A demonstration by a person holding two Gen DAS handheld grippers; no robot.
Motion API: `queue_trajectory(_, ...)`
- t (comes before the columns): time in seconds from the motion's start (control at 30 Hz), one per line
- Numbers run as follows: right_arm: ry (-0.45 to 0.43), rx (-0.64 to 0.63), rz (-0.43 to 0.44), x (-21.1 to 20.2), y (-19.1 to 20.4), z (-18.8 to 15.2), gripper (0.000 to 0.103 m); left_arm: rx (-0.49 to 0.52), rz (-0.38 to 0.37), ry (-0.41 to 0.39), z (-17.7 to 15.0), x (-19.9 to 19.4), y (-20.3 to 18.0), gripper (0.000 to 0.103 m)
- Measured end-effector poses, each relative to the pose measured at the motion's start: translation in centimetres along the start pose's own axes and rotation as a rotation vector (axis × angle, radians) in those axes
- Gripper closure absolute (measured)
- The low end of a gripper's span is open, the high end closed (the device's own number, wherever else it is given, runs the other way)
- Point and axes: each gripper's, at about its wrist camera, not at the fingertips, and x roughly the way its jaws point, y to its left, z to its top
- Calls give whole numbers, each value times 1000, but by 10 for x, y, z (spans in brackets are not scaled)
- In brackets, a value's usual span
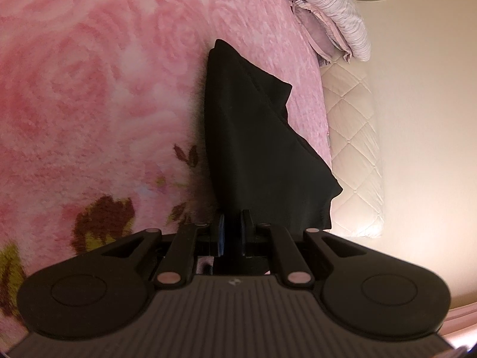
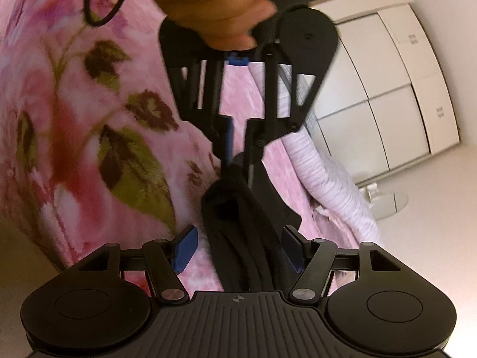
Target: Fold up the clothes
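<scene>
Right gripper gapes with the black garment hanging between its fingers above the pink floral blanket, left gripper clamped on its far end, so judging roughly: hold it taut and corners aligned.

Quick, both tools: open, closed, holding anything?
Left tool: closed on the black garment.
Right tool: open, pads either side of the black garment, not clamping it.

The hand is cut off by the top edge.
</scene>
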Motion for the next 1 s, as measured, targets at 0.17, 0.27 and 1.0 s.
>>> queue_trajectory(0.17, -9, 7, 33, 18, -13, -4, 38, -4, -3, 5, 2, 2, 0, 97)
queue_trajectory(0.27, 11, 43, 88, 31, -25, -3, 58, 15, 9, -16, 4, -6, 0, 97)
queue_trajectory(1.0, -87, 2132, 296, 50, -243, -242, 93, 424, 41, -48, 24, 66, -105, 96)
